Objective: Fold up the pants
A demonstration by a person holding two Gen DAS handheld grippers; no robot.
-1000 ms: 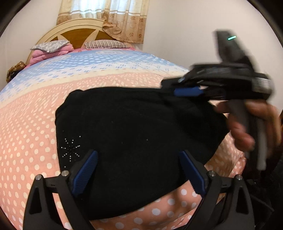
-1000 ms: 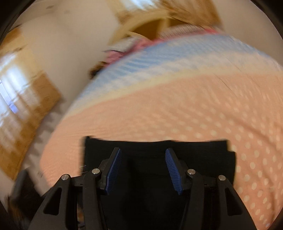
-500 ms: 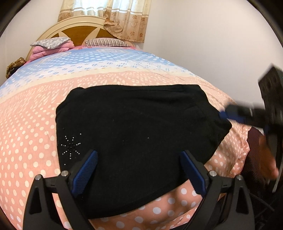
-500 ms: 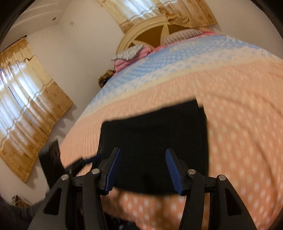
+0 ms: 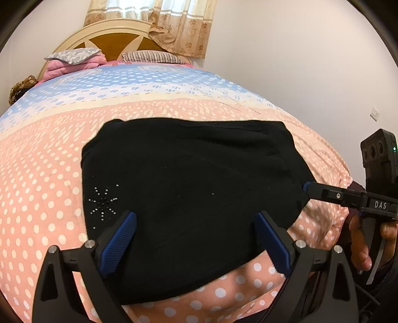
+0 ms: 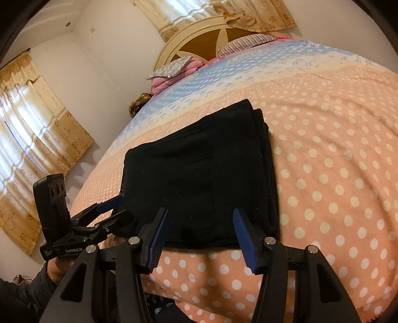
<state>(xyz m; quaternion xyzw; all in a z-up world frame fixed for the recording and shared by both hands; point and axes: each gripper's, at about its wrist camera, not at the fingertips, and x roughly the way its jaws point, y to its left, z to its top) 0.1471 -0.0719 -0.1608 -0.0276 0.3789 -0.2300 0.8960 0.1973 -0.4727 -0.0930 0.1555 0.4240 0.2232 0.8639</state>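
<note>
Blue ribbed pads are lining the two fingers of the left tool [image 5: 195, 244], which is hanging with its fingers spread wide over the near edge of the folded black pants [image 5: 189, 191], gripping nothing. Seen from the right wrist, the right tool [image 6: 199, 239] is likewise standing wide apart and empty, its fingers framing the near hem of the same pants [image 6: 199, 174]. In the left wrist view, the right tool [image 5: 307, 186] is reaching in from the right, its blue tip touching or just beside the right-hand corner of the garment; which of the two cannot be told. The person's right hand [image 5: 360, 246] is wrapping its handle. From the right wrist, the left tool [image 6: 113, 207] is appearing at the pants' left corner.

The pants are lying flat as a compact, layered rectangle near the foot edge of the bed, on a peach polka-dot bedspread [image 5: 37, 198] that is turning to cream and blue bands farther away. A starburst of small rhinestones [image 5: 103, 205] is showing on the left part of the fabric. Beyond, pillows [image 5: 151, 56] and pink bedding [image 5: 67, 67] are resting against a rounded headboard [image 5: 114, 33], with patterned curtains [image 5: 174, 22] behind it.
</note>
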